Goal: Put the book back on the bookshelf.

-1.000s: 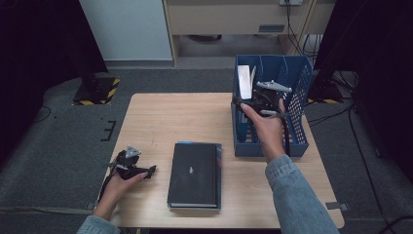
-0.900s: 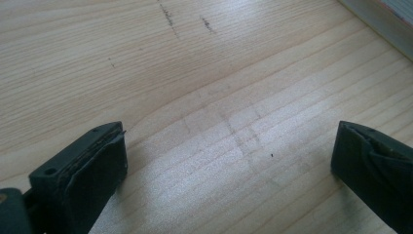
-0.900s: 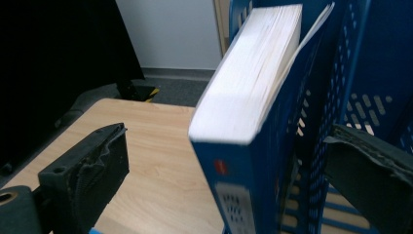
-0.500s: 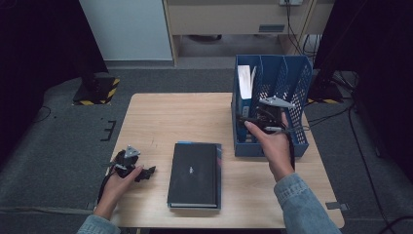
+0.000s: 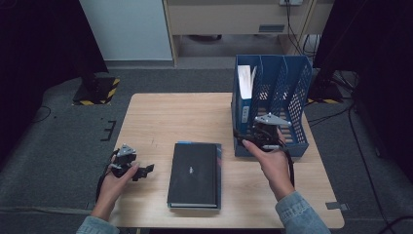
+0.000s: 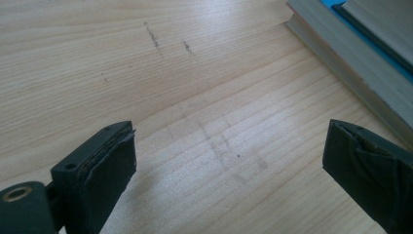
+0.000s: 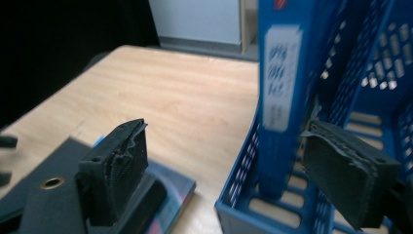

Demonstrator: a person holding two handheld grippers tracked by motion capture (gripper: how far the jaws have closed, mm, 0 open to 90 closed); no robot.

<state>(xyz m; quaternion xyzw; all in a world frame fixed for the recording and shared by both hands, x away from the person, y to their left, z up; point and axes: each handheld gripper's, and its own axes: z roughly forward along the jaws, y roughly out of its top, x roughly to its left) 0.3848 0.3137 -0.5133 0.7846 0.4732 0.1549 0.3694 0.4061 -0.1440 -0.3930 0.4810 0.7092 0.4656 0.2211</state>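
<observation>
Right gripper (image 5: 260, 138) hovers with jaws spread wide and empty at the front edge of the blue file rack (image 5: 297, 92), where a blue folder (image 5: 243, 95) stands upright in the leftmost slot. Left gripper (image 5: 141, 170), also released, rests low over the table (image 5: 160, 117) just left of the black book (image 5: 195, 173).

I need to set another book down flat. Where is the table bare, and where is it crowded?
Bare: the table from its far edge to the black book, left of the blue file rack. Crowded: the right gripper at the rack's front, the left gripper beside the book.
</observation>
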